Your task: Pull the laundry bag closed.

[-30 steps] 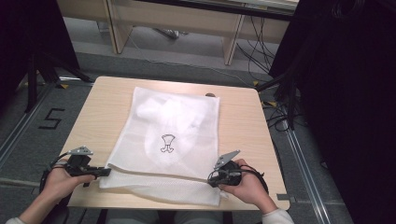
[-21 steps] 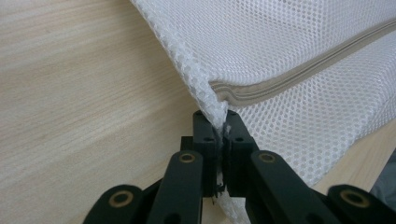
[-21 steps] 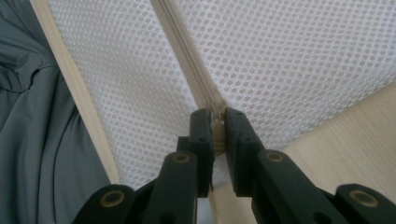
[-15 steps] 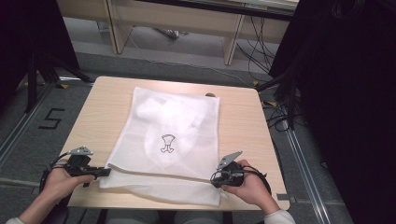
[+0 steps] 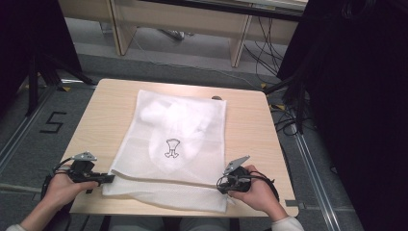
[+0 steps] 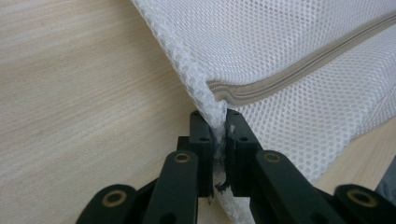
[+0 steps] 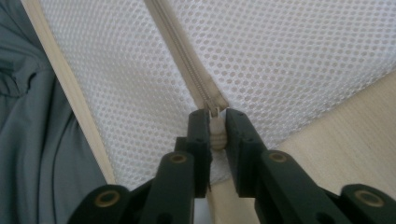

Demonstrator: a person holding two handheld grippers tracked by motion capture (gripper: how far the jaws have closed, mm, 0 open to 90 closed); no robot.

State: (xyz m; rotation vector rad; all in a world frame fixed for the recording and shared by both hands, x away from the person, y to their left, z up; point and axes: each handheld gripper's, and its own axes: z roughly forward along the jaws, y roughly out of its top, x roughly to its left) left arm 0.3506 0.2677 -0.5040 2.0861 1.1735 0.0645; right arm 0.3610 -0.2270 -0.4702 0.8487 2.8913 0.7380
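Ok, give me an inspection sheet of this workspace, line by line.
Surface: light wooden table, bare around the bag.
Job's things: white mesh zip laundry bag lying flat, white laundry inside; pale zipper pull at the end of its track.
Clutter: nothing seen.
Grippers: left gripper with mesh edge between its jaws, just easing open; right gripper around the pull, likewise easing.
Cables: black cables on the floor.
Surroundings: grey floor, black curtains.

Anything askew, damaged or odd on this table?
Nothing damaged. The white mesh zip-up laundry bag lies slightly skewed on the light wooden table, its near flap overhanging the front edge; the white garment inside is bunched.
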